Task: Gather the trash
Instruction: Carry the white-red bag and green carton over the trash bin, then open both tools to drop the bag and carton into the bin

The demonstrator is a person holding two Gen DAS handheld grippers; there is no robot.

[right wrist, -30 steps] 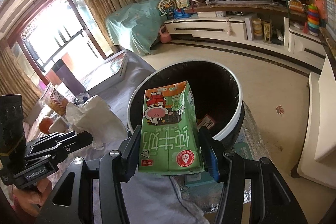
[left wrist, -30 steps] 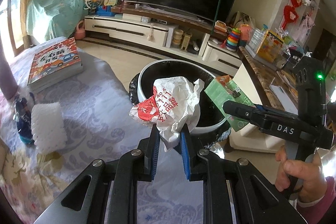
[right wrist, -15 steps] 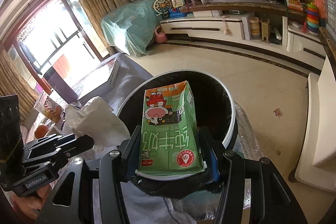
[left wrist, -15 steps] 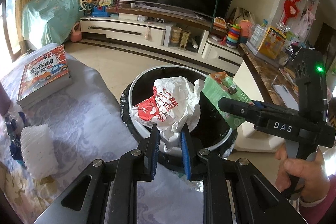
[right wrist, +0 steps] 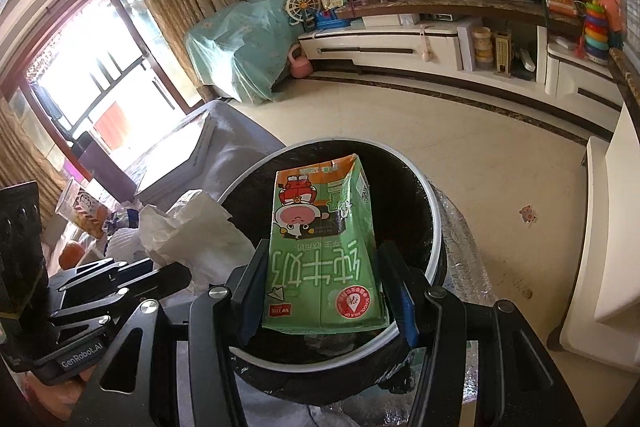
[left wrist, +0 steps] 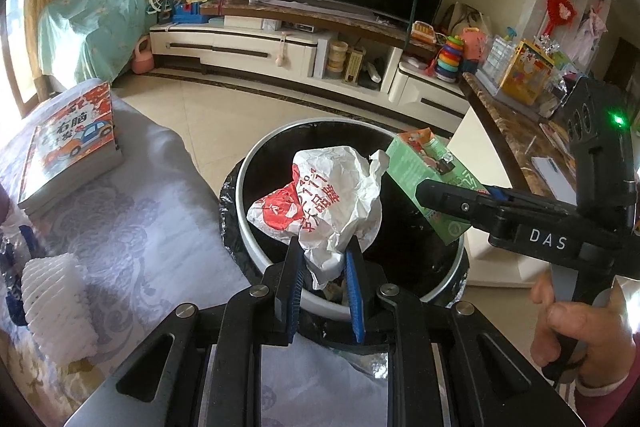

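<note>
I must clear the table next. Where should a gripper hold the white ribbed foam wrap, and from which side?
Grip the white ribbed foam wrap across its narrow width, coming from above: it appears to stand upright with both side faces free, and soft foam should compress between the fingers.

bin mouth (left wrist: pixel 256 239) open — carton (left wrist: pixel 430 183) alongside

one wrapper (left wrist: pixel 320 203), one carton (right wrist: pixel 324 259), one bin (left wrist: pixel 256 235), one book (left wrist: pixel 72 143).

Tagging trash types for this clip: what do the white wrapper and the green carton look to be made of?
Wrapper: thin paper, matte, by its sharp crumples and printed red lettering; a light coating can't be ruled out. Green carton: coated paperboard with a slight sheen, by its flat printed faces, crisp folded edges and gabled top.
</note>
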